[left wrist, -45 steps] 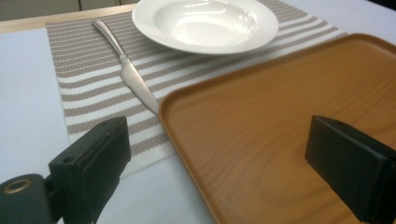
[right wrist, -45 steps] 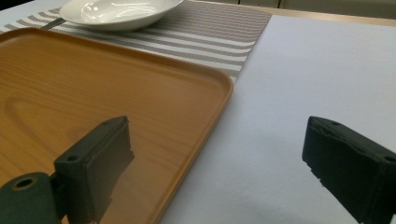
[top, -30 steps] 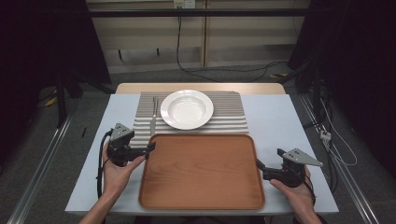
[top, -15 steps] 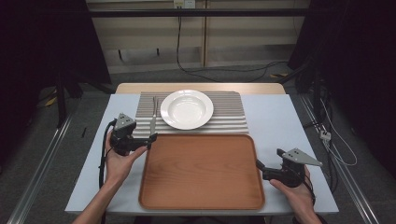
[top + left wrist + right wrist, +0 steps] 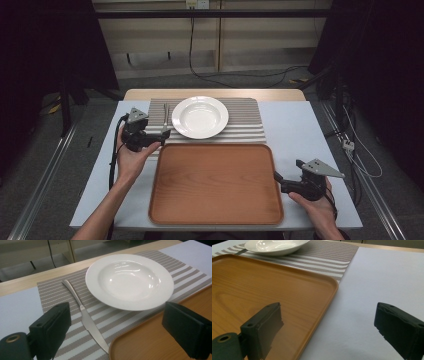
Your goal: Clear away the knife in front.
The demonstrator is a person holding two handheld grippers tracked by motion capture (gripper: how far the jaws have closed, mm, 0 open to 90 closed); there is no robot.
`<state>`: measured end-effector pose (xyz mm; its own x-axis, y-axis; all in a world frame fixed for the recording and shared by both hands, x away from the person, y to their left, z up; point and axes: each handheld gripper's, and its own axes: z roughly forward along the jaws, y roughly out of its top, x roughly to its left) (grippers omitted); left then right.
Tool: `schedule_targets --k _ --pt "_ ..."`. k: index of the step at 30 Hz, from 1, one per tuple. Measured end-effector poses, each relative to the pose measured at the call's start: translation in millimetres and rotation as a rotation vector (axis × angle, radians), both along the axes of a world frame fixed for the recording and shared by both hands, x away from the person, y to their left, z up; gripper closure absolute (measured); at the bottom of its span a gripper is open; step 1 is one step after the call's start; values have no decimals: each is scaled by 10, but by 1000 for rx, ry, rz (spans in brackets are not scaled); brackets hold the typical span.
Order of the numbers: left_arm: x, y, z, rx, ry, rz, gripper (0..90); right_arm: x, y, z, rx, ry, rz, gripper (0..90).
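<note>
From the high view nothing is loaded yet: the wooden tray (image 5: 215, 182) lies bare on the near half of the desk (image 5: 300, 130), while the white plate (image 5: 200, 116) and the knife (image 5: 165, 121) just to its left sit on the striped placemat (image 5: 245, 122) beyond it. The left gripper (image 5: 161, 136) hovers at the tray's far left corner, close to the knife's near end, and the right gripper (image 5: 276, 176) waits at the tray's right edge; I judge the clearing has barely begun, with the knife likely first. In the left gripper view the jaws stand wide apart, holding nothing, framing the knife (image 5: 86, 318), a slim, satin-finished steel piece with a serrated blade pointing toward the tray's rounded rim (image 5: 130, 336). The plate (image 5: 129, 280) is glossy, deep-welled ceramic with a broad flat lip, resting on a coarse woven mat (image 5: 62, 340) in grey and cream stripes. In the right gripper view the jaws are also spread and empty, straddling the tray's raised right edge (image 5: 322, 312); its surface shows warm wood grain with a smooth lacquered look, beside the matte pale desk (image 5: 374, 277).
</note>
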<state>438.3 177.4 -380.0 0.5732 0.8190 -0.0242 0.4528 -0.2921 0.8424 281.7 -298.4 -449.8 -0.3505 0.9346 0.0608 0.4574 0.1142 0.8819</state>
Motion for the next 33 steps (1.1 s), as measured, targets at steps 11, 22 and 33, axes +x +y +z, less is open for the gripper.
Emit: schedule_targets --k 11,22,33 --pt "282 -57 16 35 -5 32 97 4 4 -2 4 0 7 73" --pt "600 -71 52 58 29 72 127 8 6 -7 7 7 10 72" --pt "907 -126 -118 87 95 101 158 10 4 -11 10 10 12 72"
